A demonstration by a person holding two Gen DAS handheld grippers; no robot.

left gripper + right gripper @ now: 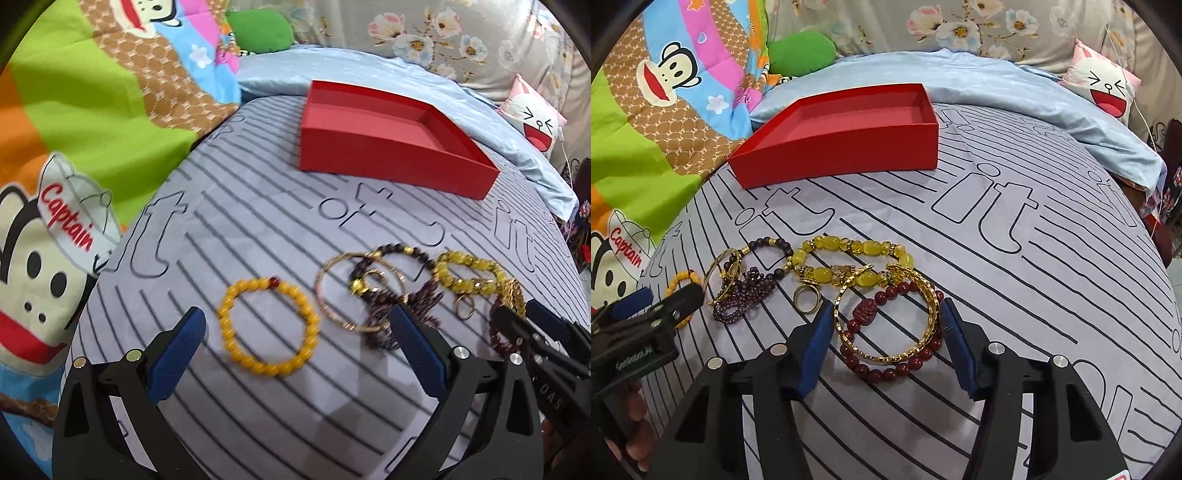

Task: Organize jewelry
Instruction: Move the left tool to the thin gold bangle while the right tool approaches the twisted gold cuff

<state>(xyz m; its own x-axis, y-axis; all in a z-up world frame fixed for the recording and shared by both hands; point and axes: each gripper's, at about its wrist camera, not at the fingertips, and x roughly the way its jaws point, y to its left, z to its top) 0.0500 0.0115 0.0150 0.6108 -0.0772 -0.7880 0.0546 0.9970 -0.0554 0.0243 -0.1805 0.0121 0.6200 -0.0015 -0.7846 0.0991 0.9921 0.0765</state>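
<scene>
An open red box stands empty at the back of the grey striped bedspread. A yellow bead bracelet lies flat between the fingers of my open left gripper. To its right lies a heap: a thin gold bangle, a dark bead bracelet and a yellow glass bracelet. My open right gripper straddles a gold bangle that lies on a red bead bracelet. A gold ring lies beside them.
A colourful monkey-print blanket is bunched on the left. A light blue sheet and a laughing-face pillow lie behind the box. A green cushion sits at the back left.
</scene>
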